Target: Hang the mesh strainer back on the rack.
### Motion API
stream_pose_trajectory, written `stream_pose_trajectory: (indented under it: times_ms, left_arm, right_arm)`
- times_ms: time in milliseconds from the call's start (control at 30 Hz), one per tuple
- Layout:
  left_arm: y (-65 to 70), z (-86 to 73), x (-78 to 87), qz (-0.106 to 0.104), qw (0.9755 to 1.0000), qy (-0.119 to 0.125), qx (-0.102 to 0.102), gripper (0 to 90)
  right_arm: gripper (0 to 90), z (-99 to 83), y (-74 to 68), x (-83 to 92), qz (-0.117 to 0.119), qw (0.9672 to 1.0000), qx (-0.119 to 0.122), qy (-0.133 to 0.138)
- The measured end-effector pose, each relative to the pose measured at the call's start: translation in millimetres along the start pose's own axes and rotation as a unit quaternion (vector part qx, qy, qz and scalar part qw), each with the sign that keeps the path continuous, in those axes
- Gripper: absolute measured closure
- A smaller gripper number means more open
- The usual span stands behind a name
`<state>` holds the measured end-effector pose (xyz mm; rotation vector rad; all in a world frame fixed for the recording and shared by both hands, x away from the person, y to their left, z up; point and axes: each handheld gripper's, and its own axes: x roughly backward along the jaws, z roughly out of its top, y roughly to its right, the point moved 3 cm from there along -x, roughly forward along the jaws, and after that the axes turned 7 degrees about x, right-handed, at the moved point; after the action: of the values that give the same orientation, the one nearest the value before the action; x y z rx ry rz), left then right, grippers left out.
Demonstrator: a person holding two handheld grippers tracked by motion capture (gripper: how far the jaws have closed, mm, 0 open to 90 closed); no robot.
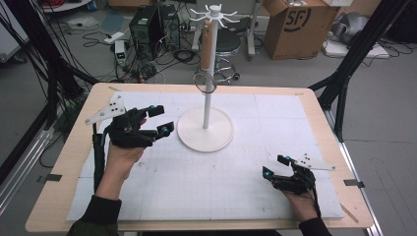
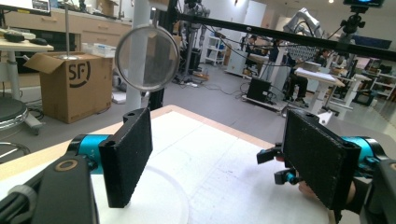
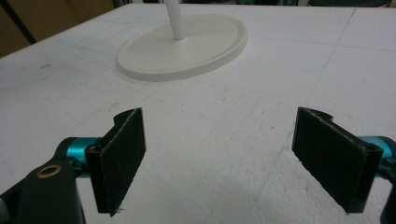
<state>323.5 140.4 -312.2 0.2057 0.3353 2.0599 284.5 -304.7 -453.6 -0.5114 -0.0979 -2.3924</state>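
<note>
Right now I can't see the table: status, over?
Left gripper open, empty, beside white round-based stand. Right gripper open, empty. Round mesh strainer hangs on stand. Nothing blocking.

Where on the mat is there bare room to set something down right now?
The wide strip of white mat between the left gripper and the right gripper is bare, in front of the stand's round base. The far right corner is bare too. The base's left side is crowded, with the left gripper close by.

Left tool (image 1: pixel 158 119) agape; right tool (image 1: pixel 275 165) agape, low.
</note>
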Motion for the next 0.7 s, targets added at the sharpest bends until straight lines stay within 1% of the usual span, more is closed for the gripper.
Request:
stream_pose_trajectory:
  times_ms: [100, 167, 233, 300, 367, 467, 567, 600, 700]
  left_arm:
    - [-2.4, -10.5, 4.2, 0.009, 1.0000, -0.003, 0.001, 24.7]
    - [-4.6, -18.1, 7.5, 0.007, 1.0000, -0.004, 0.005, 24.1]
    - [-6.9, -25.2, 12.0, 0.012, 0.9999, -0.006, 0.006, 23.3]
    - [-9.0, -32.4, 16.6, 0.013, 0.9998, -0.009, 0.009, 23.2]
    - [-10.0, -39.5, 20.8, 0.018, 0.9997, -0.009, 0.011, 23.2]
    - [-12.1, -52.1, 26.3, 0.023, 0.9995, -0.003, 0.021, 23.2]
    - [-14.6, -67.2, 29.7, 0.033, 0.9992, -0.001, 0.025, 23.2]
    - [-15.4, -71.9, 30.3, 0.038, 0.9989, -0.002, 0.029, 23.2]
    - [-16.9, -84.2, 32.6, 0.049, 0.9984, 0.004, 0.027, 23.2]
  right_arm:
    - [16.7, 0.1, -0.7, 0.3, 0.001, 1.0000, 0.000, 0.001]
    - [16.7, 0.4, -0.8, 0.8, -0.001, 1.0000, 0.002, 0.003]
    - [16.7, 1.3, -1.3, 2.0, -0.004, 0.9999, 0.004, 0.008]
    - [16.7, 2.0, -1.2, 2.6, -0.006, 0.9999, 0.005, 0.013]
    - [16.7, 2.2, -1.2, 2.5, -0.005, 0.9999, 0.004, 0.014]
    - [15.8, 2.6, -2.4, 2.3, -0.001, 0.9999, 0.007, 0.015]
    - [15.0, 4.8, -5.2, 2.7, 0.004, 0.9995, 0.016, 0.026]
    - [15.0, 5.4, -6.2, 2.3, 0.005, 0.9995, 0.016, 0.026]
    - [15.0, 6.1, -7.0, -0.6, 0.010, 0.9995, 0.018, 0.024]
